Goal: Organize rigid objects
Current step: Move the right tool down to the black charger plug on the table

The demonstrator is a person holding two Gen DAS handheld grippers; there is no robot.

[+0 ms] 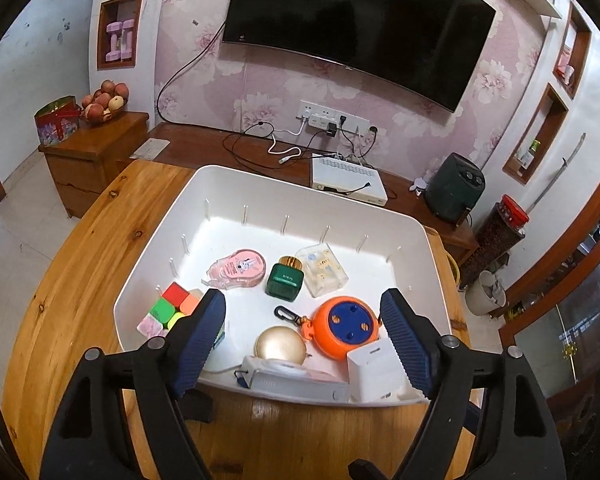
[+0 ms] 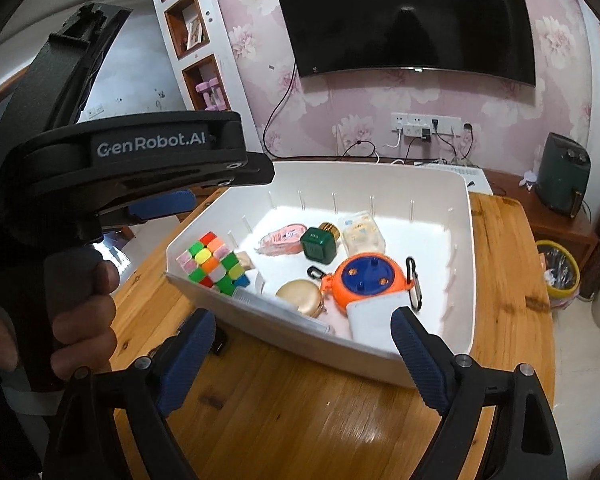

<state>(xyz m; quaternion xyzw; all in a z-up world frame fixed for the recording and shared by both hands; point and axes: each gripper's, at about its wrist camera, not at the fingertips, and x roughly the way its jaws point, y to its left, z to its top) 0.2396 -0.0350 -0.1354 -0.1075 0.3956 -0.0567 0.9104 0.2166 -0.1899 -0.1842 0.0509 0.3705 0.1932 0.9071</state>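
A round wooden table (image 1: 80, 240) carries a white bin (image 1: 140, 280), facing a pink floral wall with a dark television (image 1: 356, 28), a socket strip and a low wooden cabinet (image 1: 96, 148) bearing fruit. Inside the bin lie a colourful puzzle cube (image 2: 212, 262), a green bottle (image 1: 285, 278), an orange reel (image 1: 346, 326) and a gold compact (image 1: 280, 346). The left claw (image 1: 302, 312) and right claw (image 2: 302, 328) both gape released, nothing gripped; the left one's body reads "GenRobot.AI".

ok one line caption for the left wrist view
Open left tongs hover over a white bin of small rigid items on a wooden table.
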